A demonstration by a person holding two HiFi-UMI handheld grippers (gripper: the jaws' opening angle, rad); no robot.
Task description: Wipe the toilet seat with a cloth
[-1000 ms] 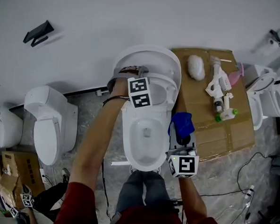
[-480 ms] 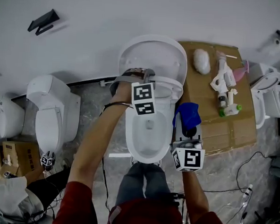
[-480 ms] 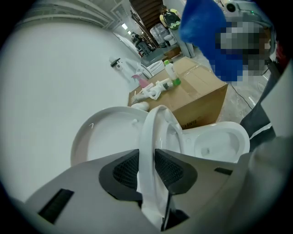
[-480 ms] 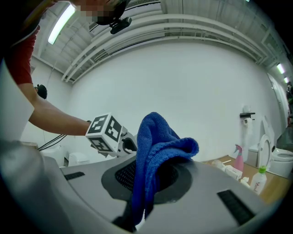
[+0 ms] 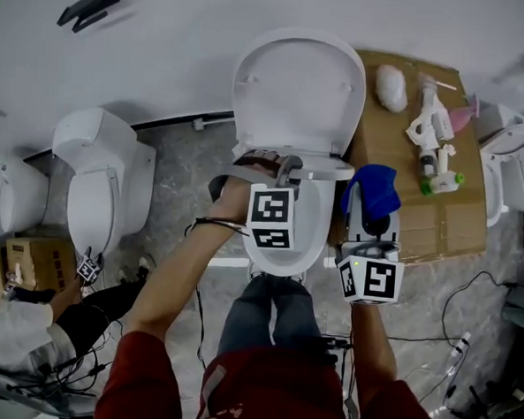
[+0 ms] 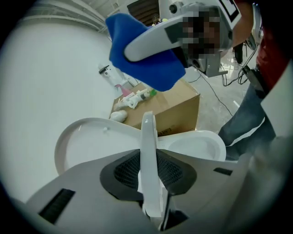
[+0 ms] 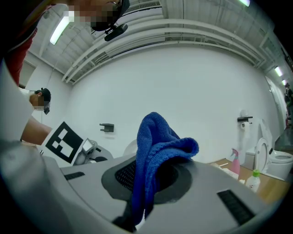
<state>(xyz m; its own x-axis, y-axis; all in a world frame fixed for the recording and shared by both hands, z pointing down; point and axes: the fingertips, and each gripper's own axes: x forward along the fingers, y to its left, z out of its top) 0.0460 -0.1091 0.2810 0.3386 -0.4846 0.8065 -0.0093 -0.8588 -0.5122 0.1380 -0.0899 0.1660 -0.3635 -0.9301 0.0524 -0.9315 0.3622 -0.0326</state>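
Note:
The white toilet (image 5: 288, 241) stands in the middle with its lid (image 5: 296, 82) up against the wall. Its seat (image 5: 322, 170) is tilted up between lid and bowl. In the left gripper view the seat (image 6: 149, 151) shows edge-on between the jaws. My left gripper (image 5: 287, 168) (image 6: 149, 183) is closing on the seat's rim, and both pads touch it. My right gripper (image 5: 368, 211) hangs to the right of the bowl, shut on a bunched blue cloth (image 5: 375, 188) (image 7: 155, 155). The left gripper view shows that cloth (image 6: 146, 55) above the seat.
A cardboard box (image 5: 402, 230) right of the toilet carries spray bottles (image 5: 435, 135) and a white lump (image 5: 392, 86). Other toilets stand at the left (image 5: 100, 185) and right (image 5: 505, 166). A person (image 5: 24, 340) crouches at the lower left. Cables (image 5: 470, 288) lie on the floor.
My left gripper has come forward from the lid toward the bowl, with its jaws round the seat's rim. The right gripper keeps the cloth beside the bowl. The head view has shifted down.

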